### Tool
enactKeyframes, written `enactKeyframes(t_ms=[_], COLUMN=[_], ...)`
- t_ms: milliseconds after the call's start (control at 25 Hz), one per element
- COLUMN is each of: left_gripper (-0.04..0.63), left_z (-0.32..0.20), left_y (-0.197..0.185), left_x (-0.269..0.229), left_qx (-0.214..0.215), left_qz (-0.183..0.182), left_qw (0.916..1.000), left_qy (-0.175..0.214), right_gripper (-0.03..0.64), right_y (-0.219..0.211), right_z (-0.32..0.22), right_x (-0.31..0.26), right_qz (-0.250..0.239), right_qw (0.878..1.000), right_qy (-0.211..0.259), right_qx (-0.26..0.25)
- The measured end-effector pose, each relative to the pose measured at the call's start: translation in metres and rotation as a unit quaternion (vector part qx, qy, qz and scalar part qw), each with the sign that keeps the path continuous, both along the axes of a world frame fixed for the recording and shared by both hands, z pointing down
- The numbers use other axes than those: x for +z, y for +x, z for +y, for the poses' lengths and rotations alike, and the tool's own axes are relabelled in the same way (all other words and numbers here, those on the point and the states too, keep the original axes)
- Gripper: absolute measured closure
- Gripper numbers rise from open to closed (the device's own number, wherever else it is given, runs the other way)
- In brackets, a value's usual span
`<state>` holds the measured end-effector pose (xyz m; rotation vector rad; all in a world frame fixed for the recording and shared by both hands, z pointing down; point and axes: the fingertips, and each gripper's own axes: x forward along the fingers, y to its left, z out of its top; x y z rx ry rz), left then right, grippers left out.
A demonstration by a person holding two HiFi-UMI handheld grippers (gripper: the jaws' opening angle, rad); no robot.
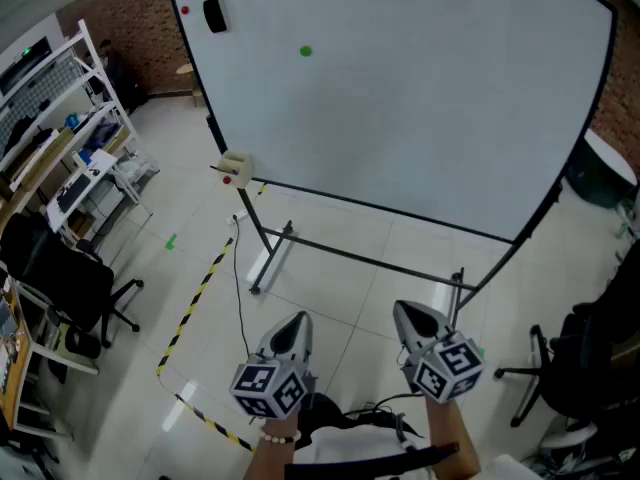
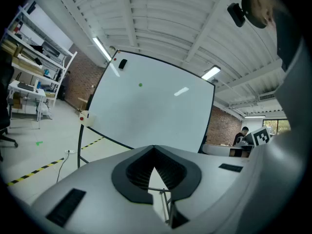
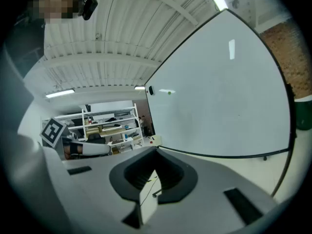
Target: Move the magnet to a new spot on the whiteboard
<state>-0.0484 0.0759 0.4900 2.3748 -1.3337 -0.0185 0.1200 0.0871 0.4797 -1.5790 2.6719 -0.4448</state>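
The green magnet (image 1: pixel 305 51) sits high on the whiteboard (image 1: pixel 430 108), toward its left side. It is below & right of a black block (image 1: pixel 214 15) that looks like an eraser. Both tools are low, near the person, well apart from the board. The left gripper (image 1: pixel 292 330) has its jaws pressed together w/ nothing in them. The right gripper (image 1: pixel 409 318) is the same: tips together, empty. So the job looks not yet begun.

How to do it well (a guess from this look):
- The person should step closer first, as the magnet is far off & high up.
- One gripper must spread its jaws before it gets there, just enough to go round the small dot.
- It should come in straight at the board & pinch the magnet by its sides, not its face.
- Pulling it straight off should stop it sliding or flipping.
- Then it can go flat on a bare white part, well away from the old spot, w/ a slow let-go.
- The left gripper is on the magnet's side, so it may be the easier one.
- The magnet is tiny, so it could slip & drop to the floor.

Containers: a small pale box (image 1: pixel 234 166) hangs at the board's left edge, low down. It has a red bit on it; what's inside can't be seen. At far left a white rack (image 1: pixel 75 118) holds boxes & odd bits, too small to name.
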Motion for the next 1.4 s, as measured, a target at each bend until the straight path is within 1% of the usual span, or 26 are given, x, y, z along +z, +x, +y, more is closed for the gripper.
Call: enactKeyframes(t_ms=[200, 360, 520, 720, 840, 960, 1120, 1320, 1360, 1400], left_gripper=[0.595, 0.595, 0.595, 0.595, 0.595, 0.595, 0.594, 0.591, 0.574, 0.527], left_z=[-0.019, -0.055, -0.113, -0.206, -0.263, -0.311, -0.362, -0.410, -0.419, -0.427], left_y=[0.010, 0.011, 0.000, -0.014, -0.021, -0.023, -0.021, -0.005, 0.001, 0.008], left_x=[0.004, 0.007, 0.012, 0.000, -0.021, -0.047, -0.079, -0.128, -0.137, -0.144], left_qx=[0.002, 0.003, 0.005, 0.022, 0.036, 0.059, 0.082, 0.089, 0.091, 0.092], left_qz=[-0.008, -0.010, -0.017, -0.035, -0.043, -0.051, -0.063, -0.073, -0.076, -0.081], left_qw=[1.0000, 0.9999, 0.9998, 0.9989, 0.9976, 0.9945, 0.9885, 0.9787, 0.9766, 0.9748], left_qy=[0.001, 0.007, 0.008, 0.022, 0.041, 0.070, 0.111, 0.170, 0.179, 0.186], right_gripper=[0.611, 0.611, 0.611, 0.611, 0.611, 0.611, 0.611, 0.609, 0.611, 0.609], right_y=[0.010, 0.012, 0.000, -0.016, -0.022, -0.029, -0.037, -0.043, -0.042, -0.040], right_z=[-0.017, -0.050, -0.102, -0.194, -0.243, -0.274, -0.300, -0.324, -0.328, -0.331], right_x=[0.004, 0.011, 0.014, 0.001, -0.014, -0.026, -0.026, -0.037, -0.040, -0.043], right_qz=[0.000, 0.005, 0.011, 0.012, 0.005, 0.003, 0.002, 0.009, 0.010, 0.011], right_qw=[1.000, 1.000, 1.000, 1.000, 0.999, 0.998, 0.995, 0.994, 0.994, 0.994], right_qy=[0.000, -0.005, -0.007, 0.006, 0.020, 0.027, 0.028, 0.030, 0.033, 0.036], right_qx=[-0.001, 0.004, 0.007, 0.023, 0.042, 0.064, 0.092, 0.103, 0.105, 0.106])
